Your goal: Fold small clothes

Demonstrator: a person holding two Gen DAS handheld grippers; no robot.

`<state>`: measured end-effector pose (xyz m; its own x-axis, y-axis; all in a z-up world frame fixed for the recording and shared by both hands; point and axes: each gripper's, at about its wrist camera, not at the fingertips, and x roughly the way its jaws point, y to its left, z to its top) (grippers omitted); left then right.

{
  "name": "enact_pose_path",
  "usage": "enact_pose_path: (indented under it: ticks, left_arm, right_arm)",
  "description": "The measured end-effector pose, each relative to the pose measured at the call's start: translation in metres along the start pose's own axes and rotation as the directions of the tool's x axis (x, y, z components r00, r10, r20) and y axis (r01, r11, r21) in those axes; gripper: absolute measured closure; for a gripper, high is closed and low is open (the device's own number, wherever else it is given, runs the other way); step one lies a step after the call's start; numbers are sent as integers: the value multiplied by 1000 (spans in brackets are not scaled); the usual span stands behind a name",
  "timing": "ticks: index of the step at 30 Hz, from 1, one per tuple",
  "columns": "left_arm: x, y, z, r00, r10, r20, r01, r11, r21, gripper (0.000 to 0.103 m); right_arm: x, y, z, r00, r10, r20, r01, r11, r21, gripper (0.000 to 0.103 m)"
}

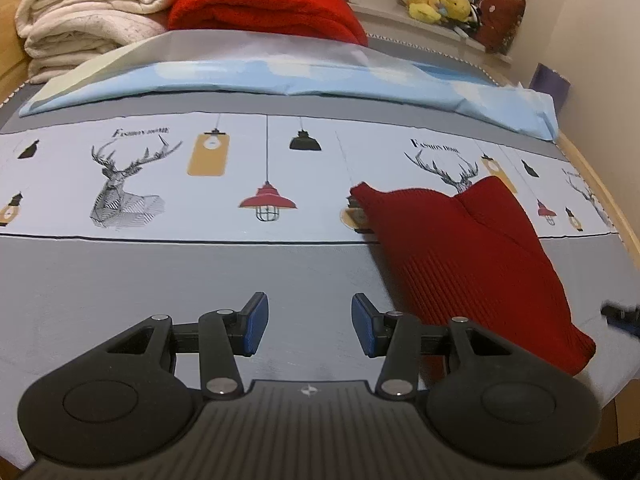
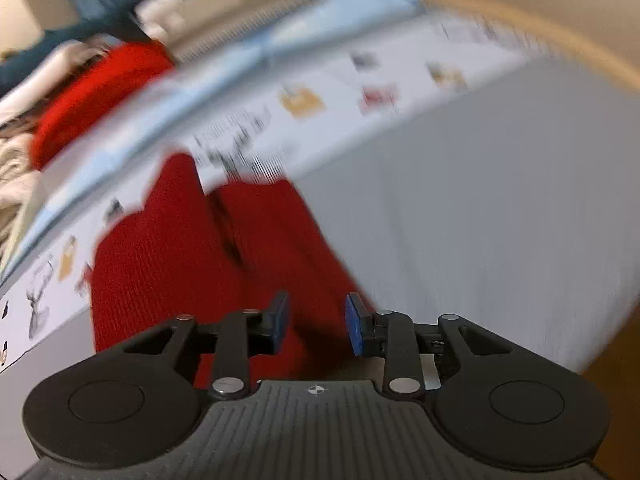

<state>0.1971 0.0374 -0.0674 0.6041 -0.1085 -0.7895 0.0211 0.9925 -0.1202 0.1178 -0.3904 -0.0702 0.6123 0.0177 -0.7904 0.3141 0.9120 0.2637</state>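
- Sweater, dark red ribbed knit, lay folded on the bed, toward its right edge, partly over the printed band and partly over the grey band.
- Left gripper hovered over bare grey sheet just left of the sweater; jaws stood apart, nothing between the blue pads, touching nothing.
- Right gripper hung above the sweater's near end; jaws parted, with red knit seen in the gap below, pads not pressing on it. View blurred, so contact with the cloth could not be told.
- Seen also in the left view as a dark blurred tip at the far right edge.
- Sheet printed with deer heads, hanging lamps and small lettering.
- Light blue pillow lay across the bed beyond the print.
- Behind it, a bright red blanket and a stack of cream blankets.
- Yellow plush toys sat on a shelf at the back; pale wall at right.
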Motion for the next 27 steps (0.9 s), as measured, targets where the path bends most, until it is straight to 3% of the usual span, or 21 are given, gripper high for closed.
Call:
enact_pose_path:
  ticks: [2, 6, 10, 14, 16, 20, 22, 23, 25, 26, 27]
  left_arm:
    - [3, -1, -1, 1000, -4, -8, 4, 1000, -5, 52]
    - [4, -1, -3, 1000, 4, -21, -4, 1000, 0, 52]
    - [5, 2, -5, 999, 12, -32, -12, 1000, 8, 52]
    - [7, 6, -4, 999, 23, -38, -22, 1000, 18, 52]
    - [9, 5, -3, 999, 25, -41, -24, 1000, 15, 52]
    - [14, 2, 0, 999, 21, -46, -21, 1000, 4, 52]
    - [17, -3, 0, 999, 17, -51, -16, 1000, 3, 52]
    - [18, -5, 0, 999, 13, -52, -13, 1000, 5, 52]
    - [21, -12, -2, 998, 7, -56, -7, 1000, 14, 52]
    - [23, -16, -3, 998, 6, -58, -4, 1000, 20, 52]
    - [24, -19, -3, 998, 4, -60, -2, 1000, 24, 52]
  right_arm:
    - [4, 7, 13, 998, 55, 27, -54, 997, -50, 55]
    - [40, 31, 32, 984, 178, -23, -180, 974, -141, 38]
    - [86, 45, 37, 989, 128, -75, -138, 982, -133, 36]
    - [116, 49, 48, 988, 143, -60, -149, 983, -106, 23]
    - [129, 47, 49, 986, 149, -78, -156, 983, -92, 23]
    - [138, 45, 49, 967, 227, -111, -233, 972, -37, 35]
    - [135, 40, 49, 956, 270, -119, -271, 963, 6, 53]
    - [135, 35, 49, 938, 323, -127, -320, 946, 47, 63]
    - [131, 34, 50, 929, 349, -122, -345, 937, 52, 71]
    - [128, 36, 50, 929, 351, -113, -351, 936, 26, 78]
    - [124, 35, 51, 929, 358, -95, -358, 934, 12, 103]
